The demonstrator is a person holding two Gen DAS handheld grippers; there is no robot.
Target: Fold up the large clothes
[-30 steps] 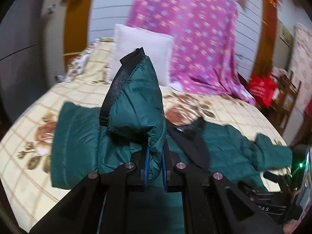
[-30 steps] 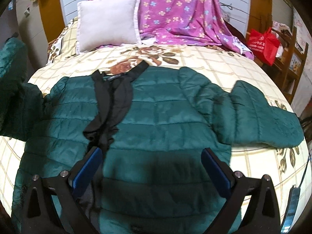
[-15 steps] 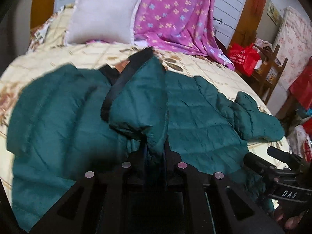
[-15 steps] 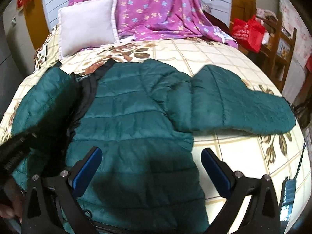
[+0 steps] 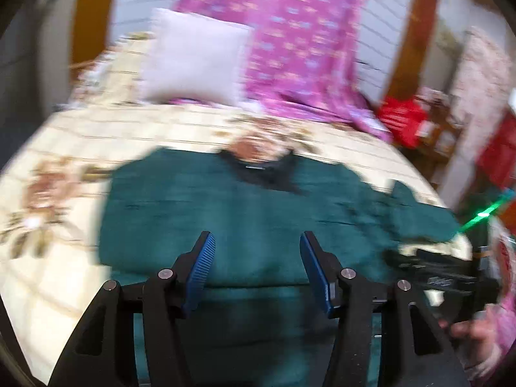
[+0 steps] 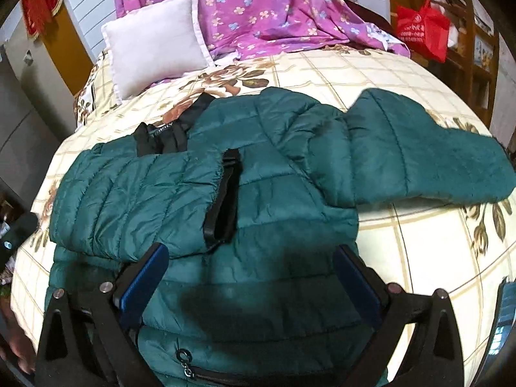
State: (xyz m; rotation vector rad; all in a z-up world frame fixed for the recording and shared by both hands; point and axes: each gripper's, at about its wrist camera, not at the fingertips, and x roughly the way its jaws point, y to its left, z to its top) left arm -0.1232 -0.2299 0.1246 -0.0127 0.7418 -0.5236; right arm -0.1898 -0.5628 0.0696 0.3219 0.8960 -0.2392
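Observation:
A dark green quilted jacket (image 6: 277,193) lies flat on the bed, collar toward the pillow; it also shows blurred in the left wrist view (image 5: 245,213). Its left sleeve (image 6: 142,190) is folded across the chest, black cuff (image 6: 224,206) near the middle. The right sleeve (image 6: 429,158) stretches out to the right on the bedspread. My left gripper (image 5: 256,258) is open and empty above the jacket's lower part. My right gripper (image 6: 248,287) is open and empty over the jacket's hem. The right gripper's body shows at the right edge of the left wrist view (image 5: 445,277).
The bed has a cream floral bedspread (image 6: 419,232). A white pillow (image 6: 154,45) and a purple flowered blanket (image 6: 267,9) lie at its head. A red bag (image 6: 422,29) hangs on wooden shelves at the right. A zipper pull (image 6: 183,356) lies near the hem.
My left gripper has opened and let go of the left sleeve, which now lies folded across the jacket's chest. The left gripper has drawn back. My right gripper stayed open.

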